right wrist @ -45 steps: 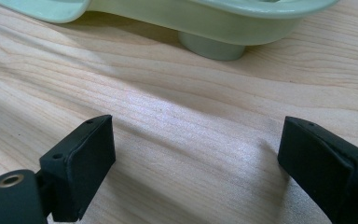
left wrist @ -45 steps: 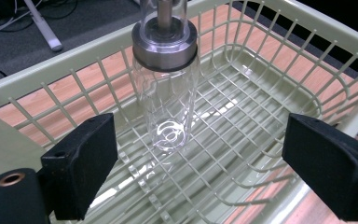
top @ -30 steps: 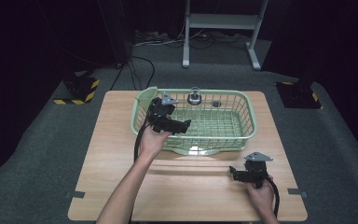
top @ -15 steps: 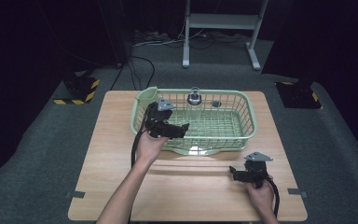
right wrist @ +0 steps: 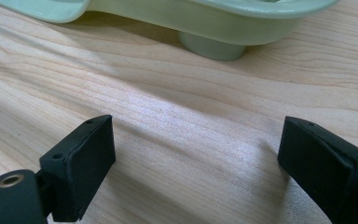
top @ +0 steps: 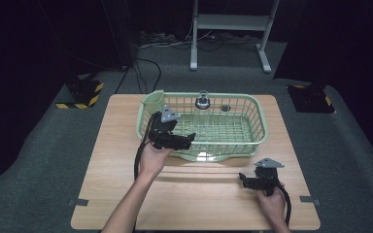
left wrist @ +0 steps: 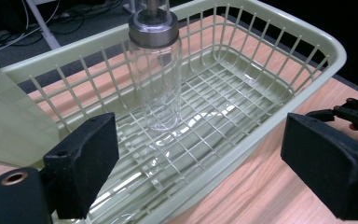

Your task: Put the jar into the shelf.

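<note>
1. The room is dark, with grey carpet, loose cables and a metal stand [top: 230, 34] at the back; a pale wooden tabletop [top: 126, 126] stands in the middle.
2. A light green plastic basket [top: 260, 124] stands on the far half of the tabletop.
3. A clear glass bottle [left wrist: 156, 79] with a metal collar stands upright in the basket, near its far wall, not touching the mesh sides.
4. The left gripper [top: 190, 138] hangs over the basket's near left corner, held from below by the person's left hand [top: 154, 158].
5. Its fingers [left wrist: 86, 163] are spread wide, with nothing between them; the bottle stands beyond them, apart from both.
6. The right gripper [top: 243, 178] rests low over the bare wood near the front right corner, well away from the basket.
7. Its fingers [right wrist: 81, 161] are also apart and empty, pointing along the tabletop toward the basket's foot [right wrist: 212, 46].
</note>
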Motion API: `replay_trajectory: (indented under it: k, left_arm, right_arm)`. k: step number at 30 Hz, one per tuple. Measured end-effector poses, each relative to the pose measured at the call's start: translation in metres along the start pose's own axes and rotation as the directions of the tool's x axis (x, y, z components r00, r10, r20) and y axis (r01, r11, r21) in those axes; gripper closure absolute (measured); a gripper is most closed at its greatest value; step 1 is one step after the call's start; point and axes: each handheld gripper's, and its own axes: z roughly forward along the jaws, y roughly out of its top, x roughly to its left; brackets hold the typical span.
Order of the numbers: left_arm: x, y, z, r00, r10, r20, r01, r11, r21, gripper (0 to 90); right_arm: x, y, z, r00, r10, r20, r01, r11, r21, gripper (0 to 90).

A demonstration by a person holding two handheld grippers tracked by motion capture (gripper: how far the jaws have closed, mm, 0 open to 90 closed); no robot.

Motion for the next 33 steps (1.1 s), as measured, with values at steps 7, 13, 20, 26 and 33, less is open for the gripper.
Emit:
replay_trajectory:
  k: [7,13,20,26,33]
  left_arm:
    - [-0.004,-0.007,-0.003,1.0000,0.001,0.005,-0.001,1.0000,-0.006,11.4]
    - [-0.007,-0.014,-0.006,1.0000,-0.002,0.003,0.002,0.9999,-0.011,11.5]
    - [-0.009,-0.024,-0.008,1.0000,-0.009,0.003,0.009,0.9998,-0.020,11.6]
    - [-0.013,-0.031,-0.009,1.0000,-0.007,0.002,0.007,0.9997,-0.023,11.6]
    - [-0.015,-0.042,-0.014,0.9999,-0.011,-0.002,0.011,0.9996,-0.026,11.6]
  right_arm:
    - [0.000,0.000,0.000,1.0000,0.000,0.000,0.000,1.000,0.000,10.6]
    - [0.000,0.000,0.000,1.0000,0.000,0.000,0.000,1.000,0.000,10.6]
    - [0.000,0.000,0.000,1.0000,0.000,0.000,0.000,1.000,0.000,10.6]
    - [0.000,0.000,0.000,1.0000,0.000,0.000,0.000,1.000,0.000,10.6]
    - [0.000,0.000,0.000,1.0000,0.000,0.000,0.000,1.000,0.000,10.6]
